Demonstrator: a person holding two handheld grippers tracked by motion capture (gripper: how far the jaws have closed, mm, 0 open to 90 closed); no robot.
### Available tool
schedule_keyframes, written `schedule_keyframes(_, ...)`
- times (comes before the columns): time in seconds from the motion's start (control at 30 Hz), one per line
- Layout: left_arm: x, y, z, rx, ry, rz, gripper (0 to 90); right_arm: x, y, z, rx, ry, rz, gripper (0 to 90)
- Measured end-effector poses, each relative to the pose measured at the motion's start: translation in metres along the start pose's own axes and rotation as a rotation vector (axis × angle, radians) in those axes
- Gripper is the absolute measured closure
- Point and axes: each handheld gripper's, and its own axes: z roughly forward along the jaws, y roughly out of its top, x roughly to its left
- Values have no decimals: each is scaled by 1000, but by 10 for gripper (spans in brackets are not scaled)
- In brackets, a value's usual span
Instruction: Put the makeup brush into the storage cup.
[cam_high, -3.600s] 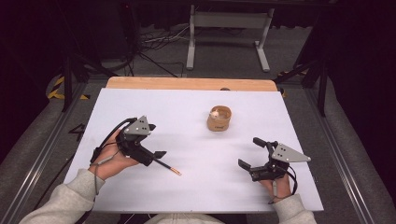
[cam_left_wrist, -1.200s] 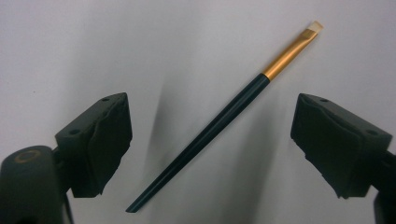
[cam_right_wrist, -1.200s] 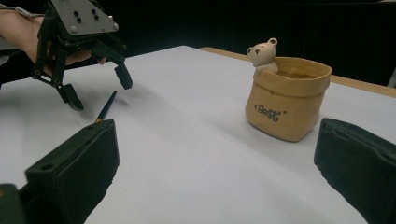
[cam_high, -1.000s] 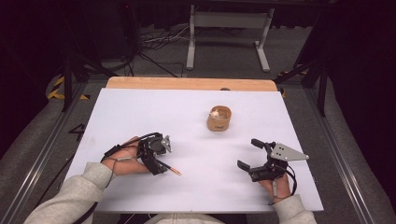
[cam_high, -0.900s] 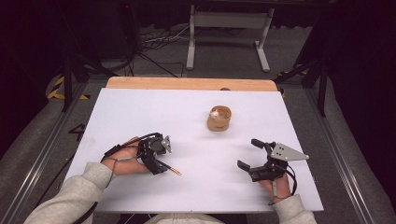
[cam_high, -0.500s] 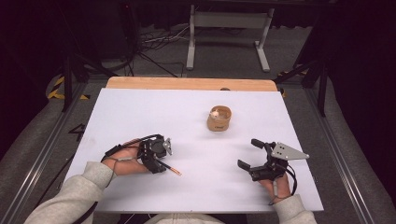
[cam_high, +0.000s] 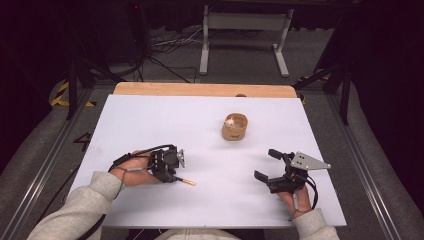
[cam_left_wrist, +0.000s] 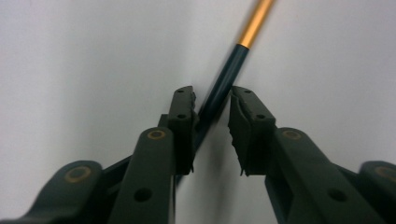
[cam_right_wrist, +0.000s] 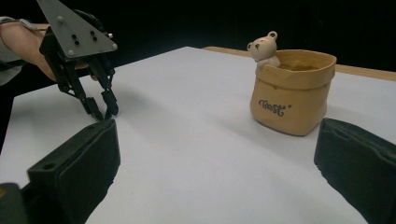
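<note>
Pen (cam_left_wrist: 223, 84), dark barrel with a gold-orange end, lies flat on the white table (cam_high: 150, 125) between the pads of the left gripper (cam_left_wrist: 211, 100). Jaws have just been closing around it; one pad touches the barrel, the other shows a narrow gap. Right gripper (cam_high: 265, 164) rests well apart, jaws wide, facing a tan bear-trimmed pot (cam_right_wrist: 293, 88).

On the table (cam_high: 150, 120) lie one pen (cam_high: 186, 181), one bear-trimmed pot (cam_high: 234, 127) and two grippers (cam_high: 170, 172) (cam_high: 265, 165).
</note>
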Motion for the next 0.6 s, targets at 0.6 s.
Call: schedule_keyframes(0.6, -3, 3, -1, 29, 5, 13, 825, 3, 1, 2, 17, 3, -19, 13)
